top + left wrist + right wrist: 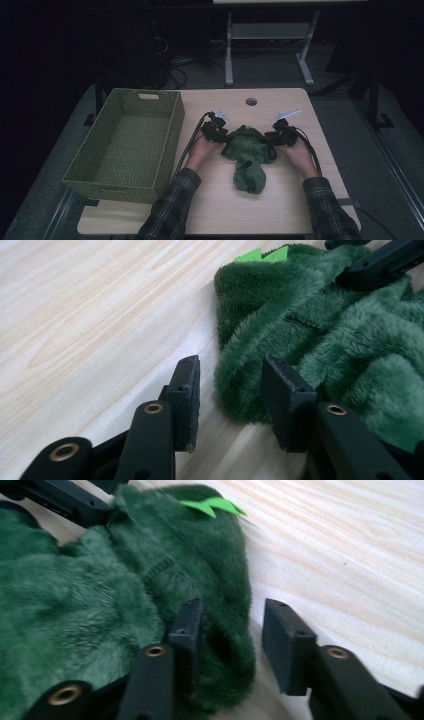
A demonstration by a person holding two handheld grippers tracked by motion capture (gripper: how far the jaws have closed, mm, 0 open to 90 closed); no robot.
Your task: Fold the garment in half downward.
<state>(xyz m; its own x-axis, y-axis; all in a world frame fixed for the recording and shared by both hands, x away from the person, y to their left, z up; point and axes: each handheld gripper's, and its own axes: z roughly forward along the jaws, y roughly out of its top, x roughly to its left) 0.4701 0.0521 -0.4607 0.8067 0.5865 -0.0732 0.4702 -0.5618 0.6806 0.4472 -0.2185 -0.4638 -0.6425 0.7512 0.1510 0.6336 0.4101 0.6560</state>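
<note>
The dark green fuzzy fleece garment (248, 157) lies crumpled mid-table, w/ a bright green tag or trim piece (262, 255) at its far edge. It sits on a pale wood-grain tabletop (285, 205) that has a round cable hole (251, 102) near the back edge. To the left, a woven olive-green rectangular basket (170, 135) stands on the table, hanging partly over the left side. Beyond the table the room is dark: grey floor, metal legs of another desk (229, 55), cables on the floor.

My left gripper (229, 385) is low at the garment's left edge. Its jaws are partly spread, w/ a fold of fleece between them; the right pad looks to touch the fabric, the left pad is clear of it, so no pinch.

My right gripper (230, 630) is at the garment's right edge, jaws partly spread too. The left jaw lies on the fleece, the right jaw is over bare wood beside it; not clamped.

No readable brand or writing on the tag.
</note>
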